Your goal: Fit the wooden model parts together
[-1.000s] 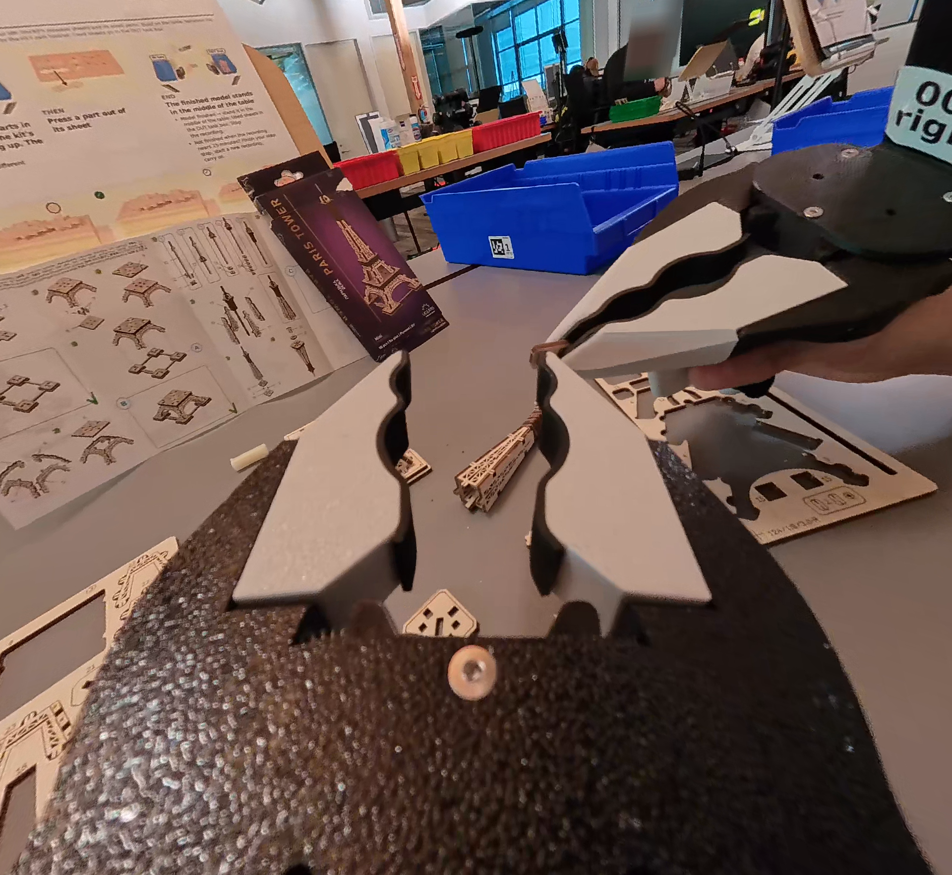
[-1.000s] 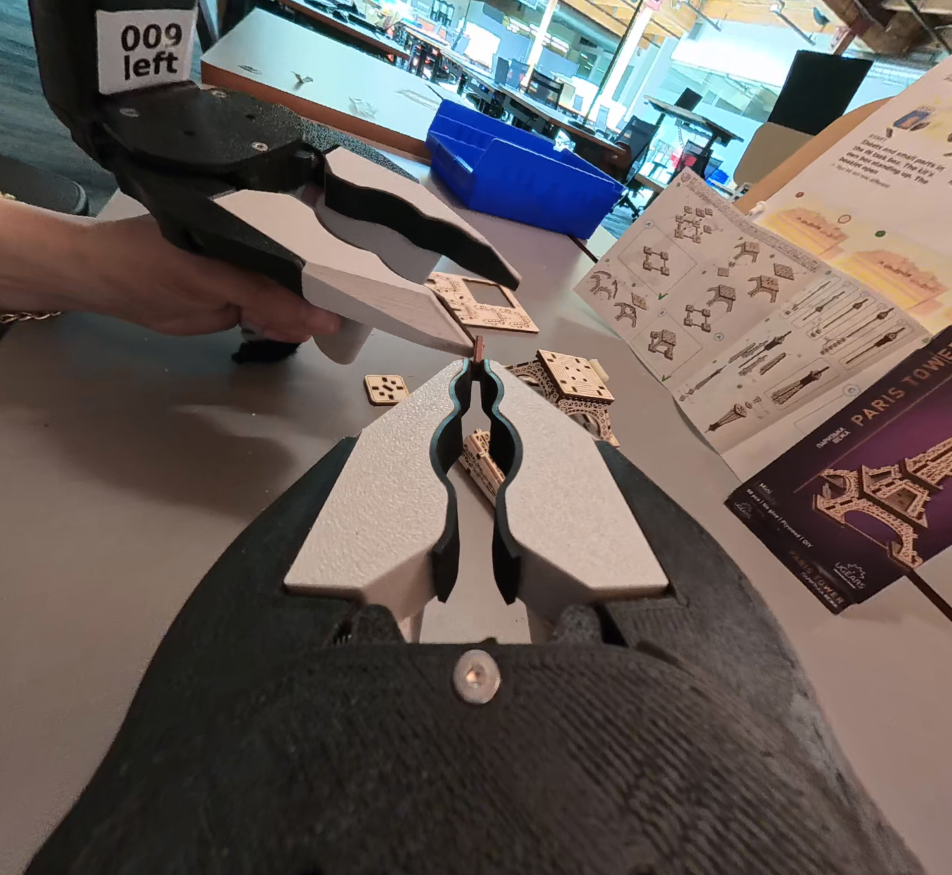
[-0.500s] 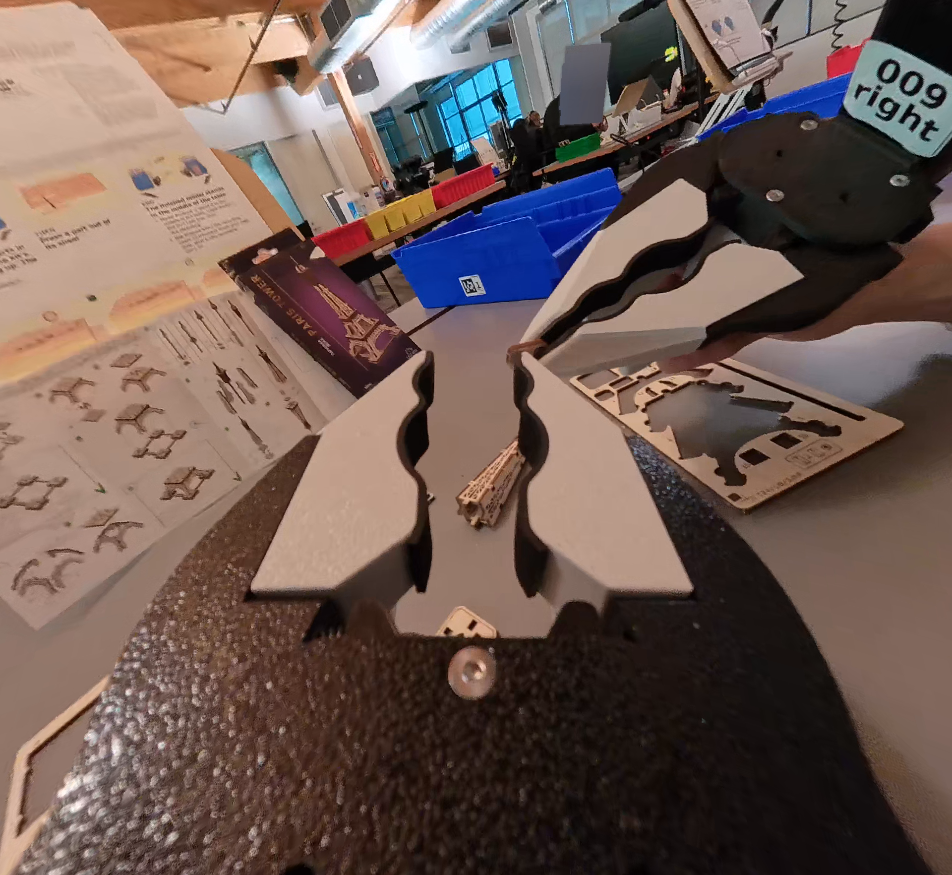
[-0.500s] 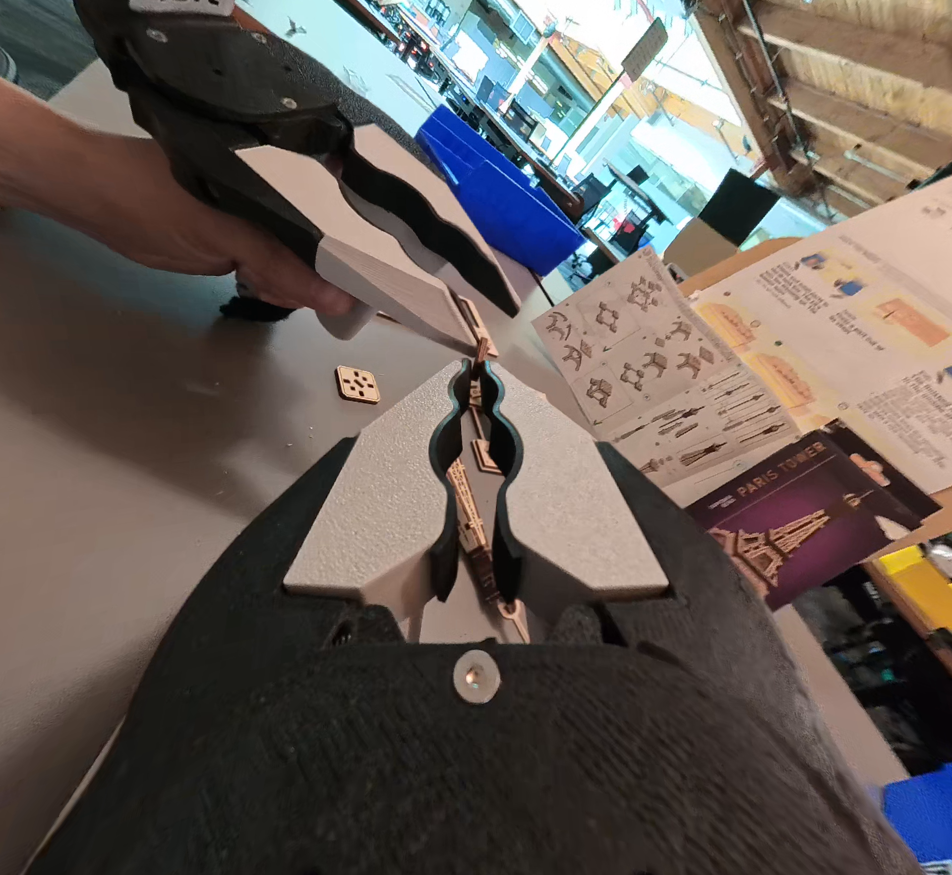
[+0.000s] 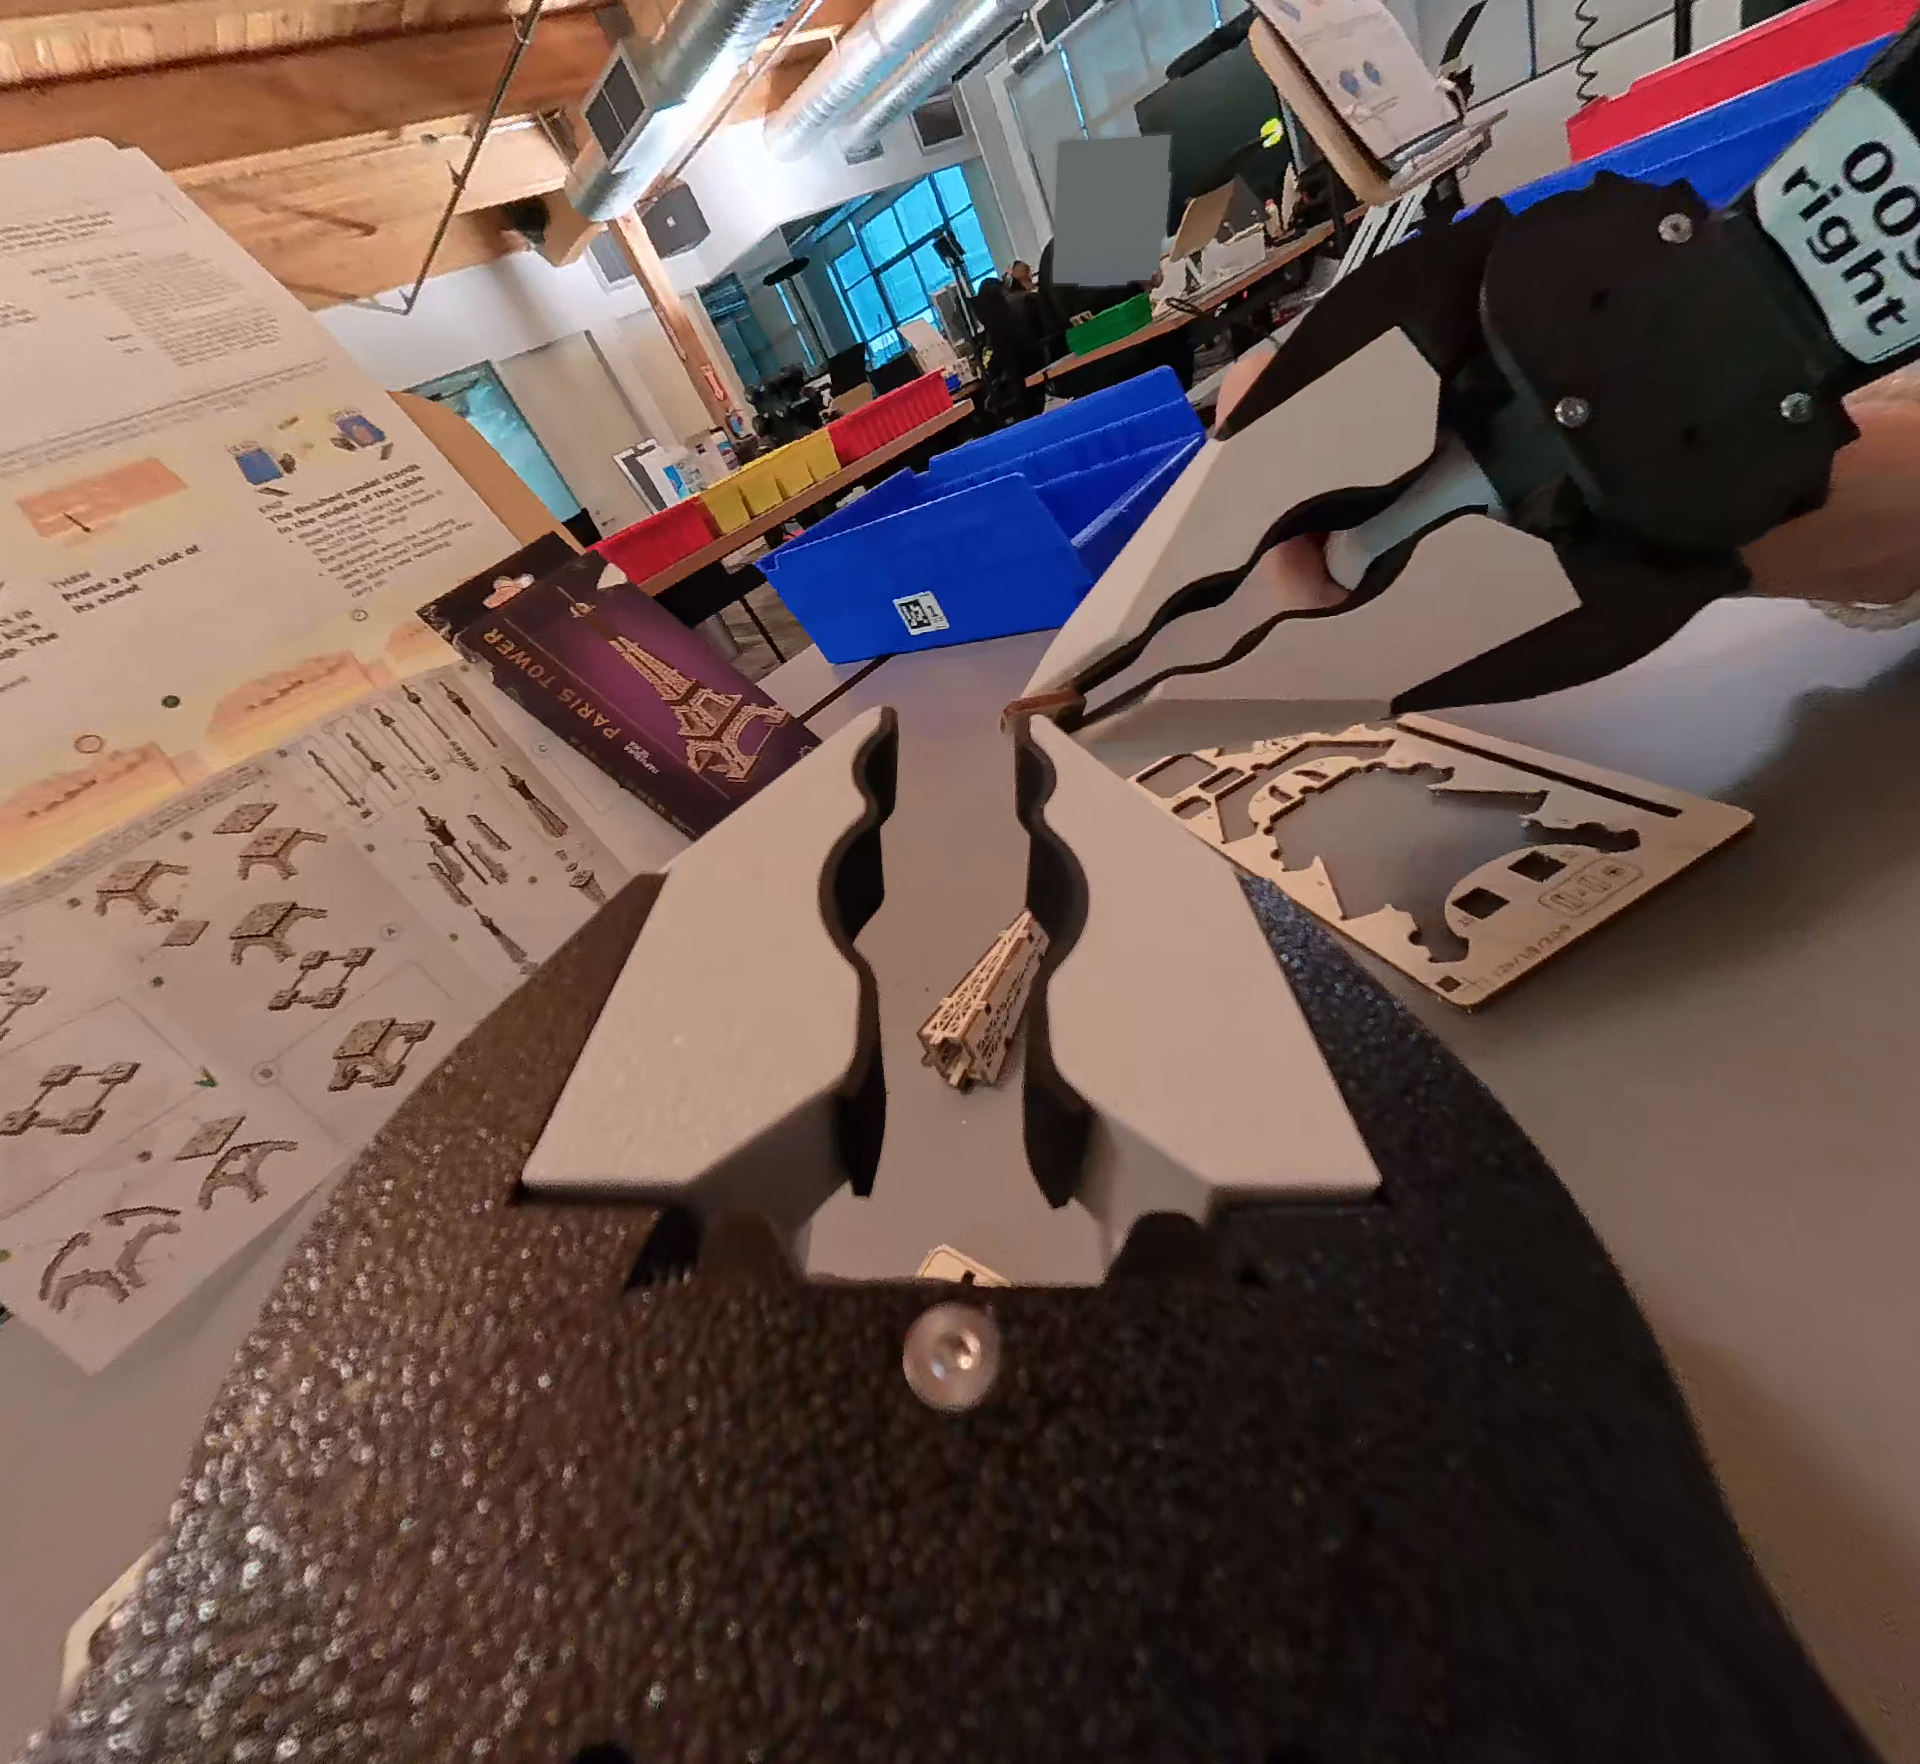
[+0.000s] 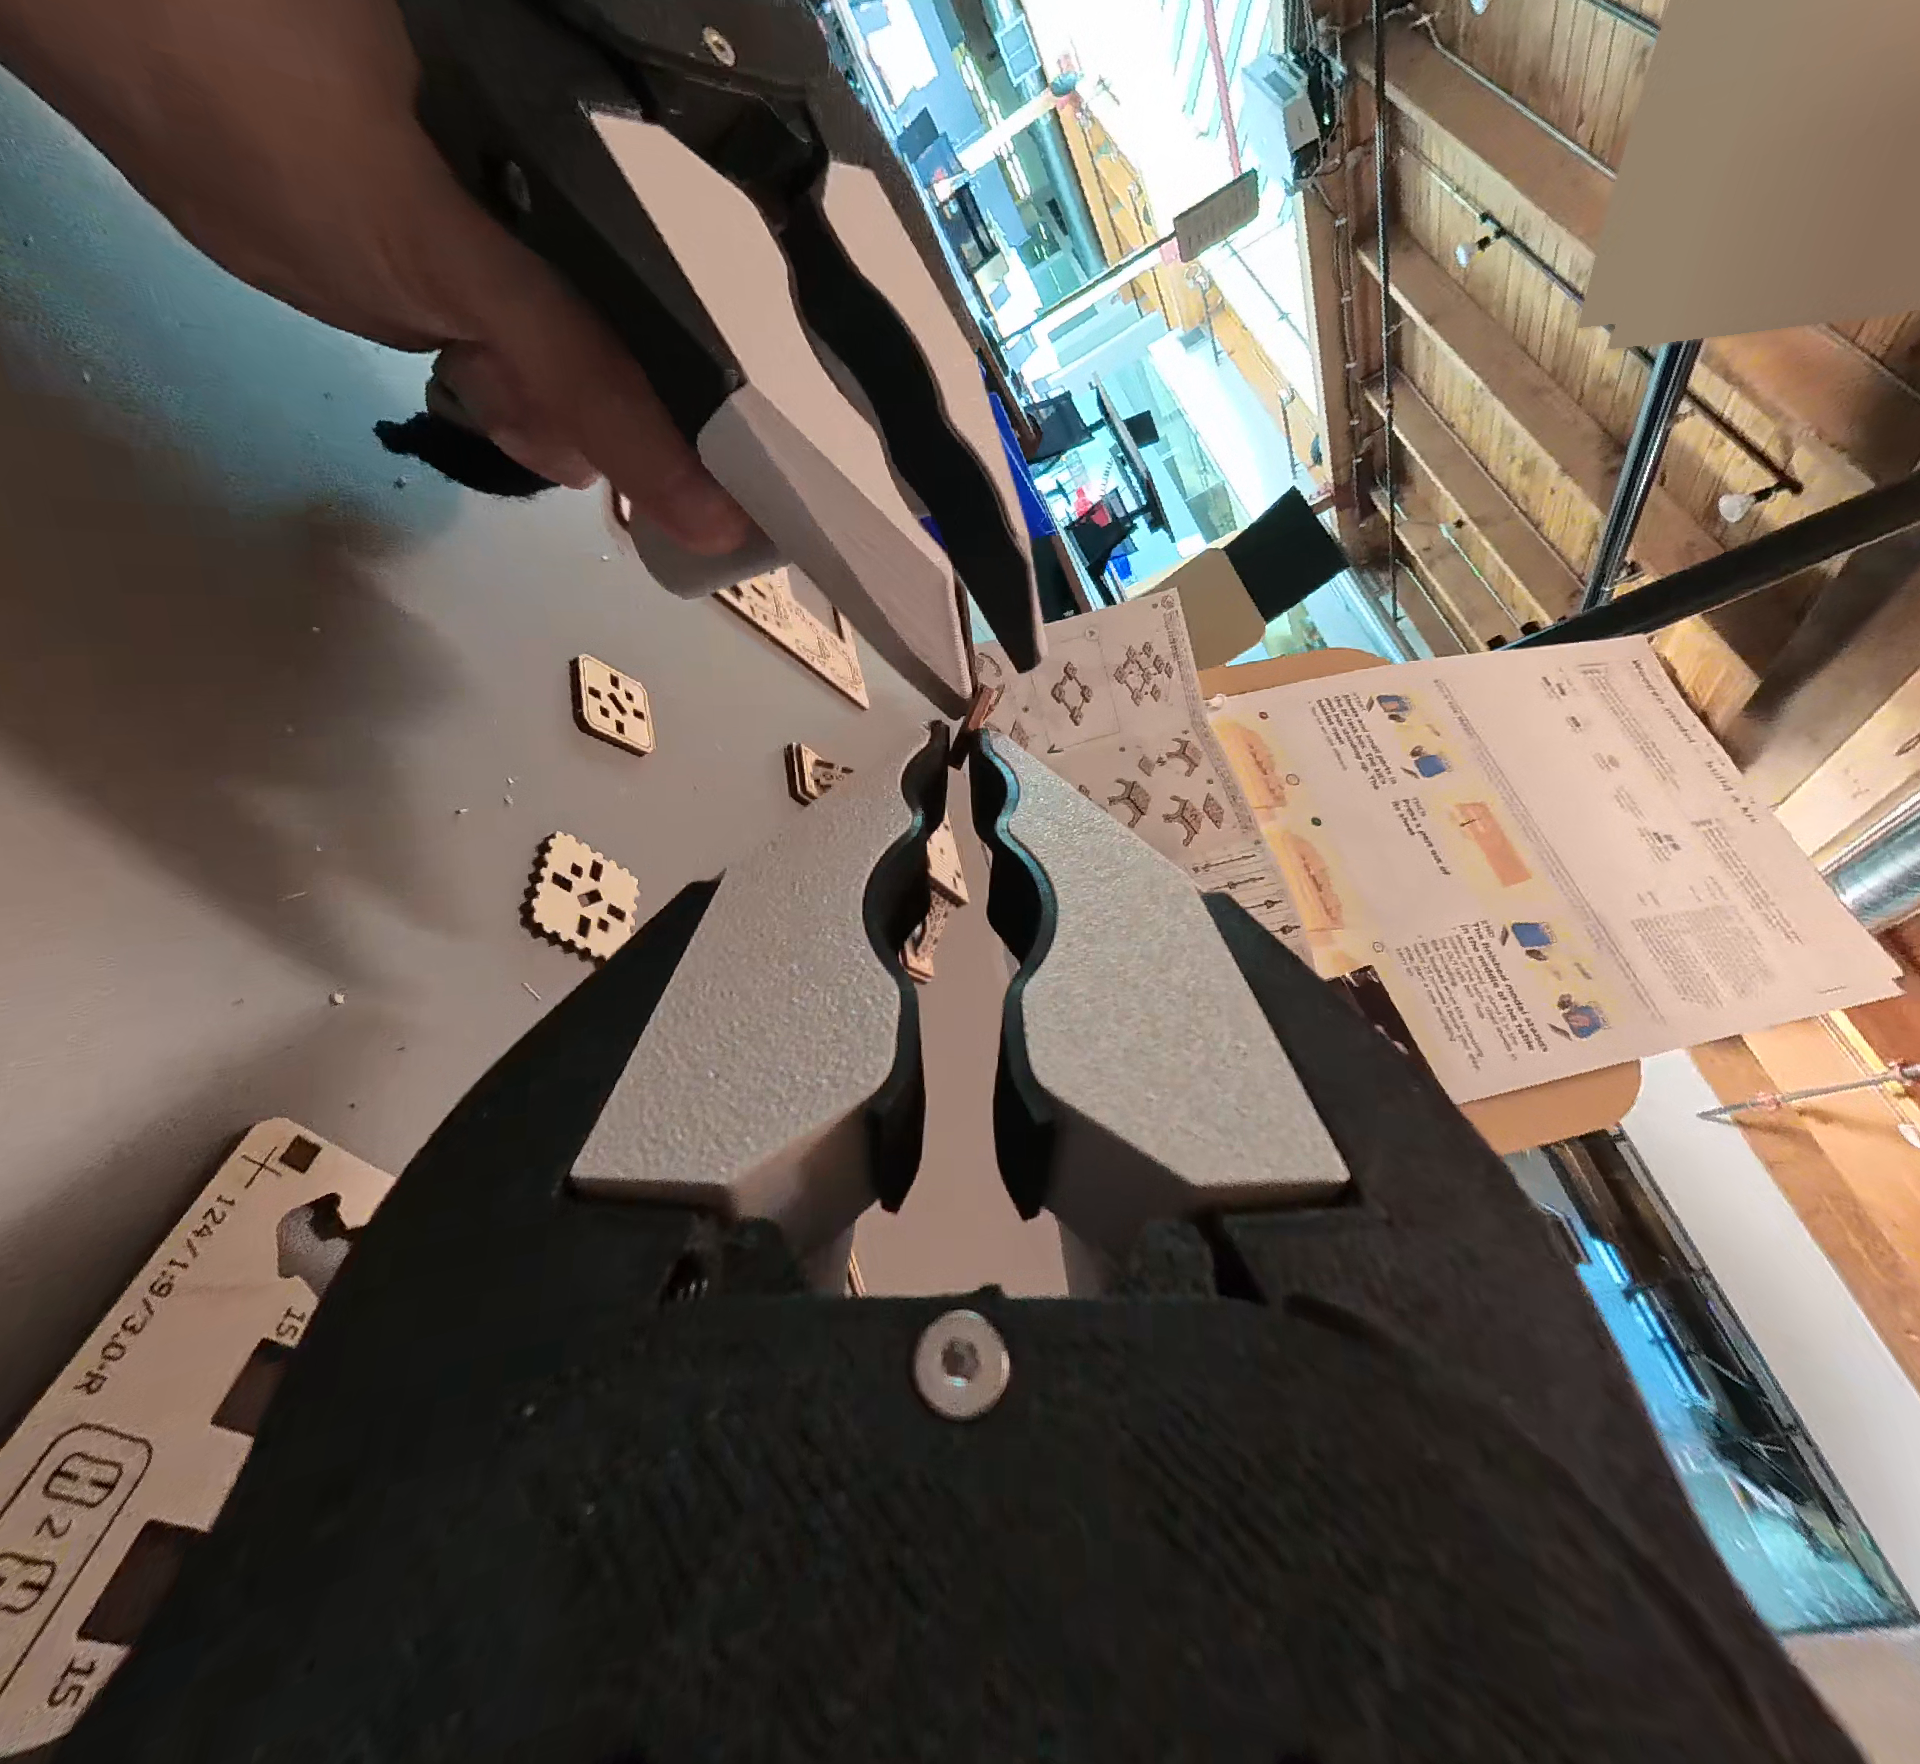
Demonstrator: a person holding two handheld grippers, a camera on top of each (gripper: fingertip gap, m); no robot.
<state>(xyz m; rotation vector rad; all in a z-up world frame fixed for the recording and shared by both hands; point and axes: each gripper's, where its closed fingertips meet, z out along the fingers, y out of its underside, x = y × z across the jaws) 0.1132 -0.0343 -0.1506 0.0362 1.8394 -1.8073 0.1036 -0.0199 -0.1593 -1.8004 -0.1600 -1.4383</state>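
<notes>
On the left of the left wrist view, printed instruction sheets lean up from the grey desk, with a purple kit card propped just beside them. In the middle, the left gripper has its fingers spread apart with a clear gap between them, and nothing lies in their grip. Its right fingertip comes right up against the tip of the small wooden piece; whether they touch cannot be told. Seen through that gap, a slender wooden tower section lies on the desk below.

Further right, the right gripper reaches in from the side, held by a hand. Its fingers are pressed nearly together at the tips, pinching the small wooden piece, while the wavy inner edges stay apart behind. Beneath it a punched-out wooden sheet lies flat on the desk. A blue bin stands behind.

In the right wrist view, small square wooden plates lie scattered on the desk at left, well apart from both grippers.
</notes>
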